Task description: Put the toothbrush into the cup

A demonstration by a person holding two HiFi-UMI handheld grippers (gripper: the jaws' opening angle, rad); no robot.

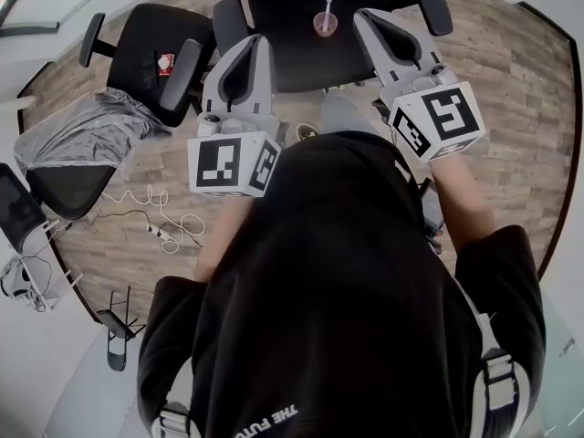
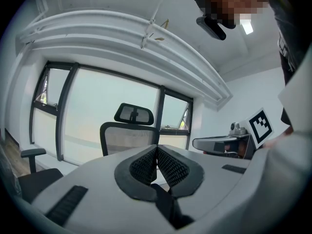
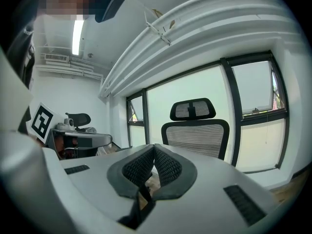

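A small pink cup (image 1: 325,26) stands on the black table (image 1: 292,57) at the far side of the head view, with a white toothbrush (image 1: 328,4) upright in it. My left gripper (image 1: 258,40) is raised over the table's near left edge, away from the cup. My right gripper (image 1: 364,14) hangs just right of the cup, apart from it. In the left gripper view the left gripper (image 2: 157,148) has its pads touching with nothing between them. The right gripper (image 3: 154,146) looks the same in its own view. Neither gripper view shows the cup or the toothbrush.
A black office chair (image 1: 151,53) stands left of the table, and a chair under silver wrap (image 1: 82,135) is further left. Cables (image 1: 164,222) lie on the wooden floor. A mesh-backed chair (image 2: 130,130) (image 3: 195,128) stands before the windows.
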